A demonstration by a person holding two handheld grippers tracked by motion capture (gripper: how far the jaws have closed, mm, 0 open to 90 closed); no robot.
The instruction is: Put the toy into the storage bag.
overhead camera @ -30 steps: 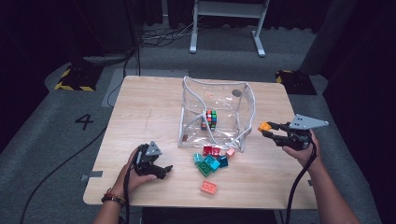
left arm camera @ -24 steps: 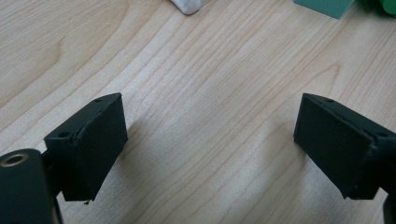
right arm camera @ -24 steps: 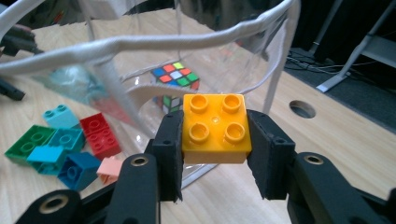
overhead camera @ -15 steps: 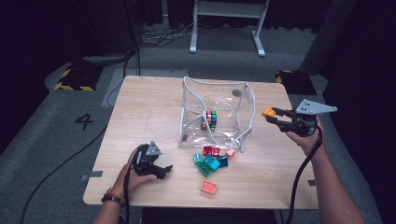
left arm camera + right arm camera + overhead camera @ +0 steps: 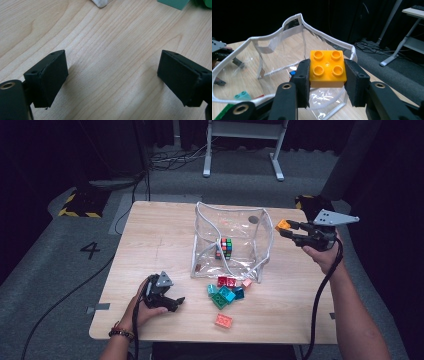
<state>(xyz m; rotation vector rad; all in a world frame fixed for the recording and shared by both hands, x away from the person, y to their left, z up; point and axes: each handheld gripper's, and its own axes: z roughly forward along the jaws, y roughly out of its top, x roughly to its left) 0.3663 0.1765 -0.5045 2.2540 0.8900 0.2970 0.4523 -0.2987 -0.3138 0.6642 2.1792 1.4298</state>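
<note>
The right gripper [image 5: 286,228] is clamping an orange toy brick [image 5: 326,68] in the air beside the right rim of the clear plastic bag [image 5: 260,251], while the left gripper [image 5: 176,303] is resting wide open and empty on the wooden table's [image 5: 150,240] near left side.

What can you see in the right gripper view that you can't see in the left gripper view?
The right gripper view has the right gripper squeezing an orange brick above the clear bag, with a dark room behind. The left gripper view has the left gripper wide open with nothing in it, low over bare wood. Both views have the wooden table and two black jaws.
</note>
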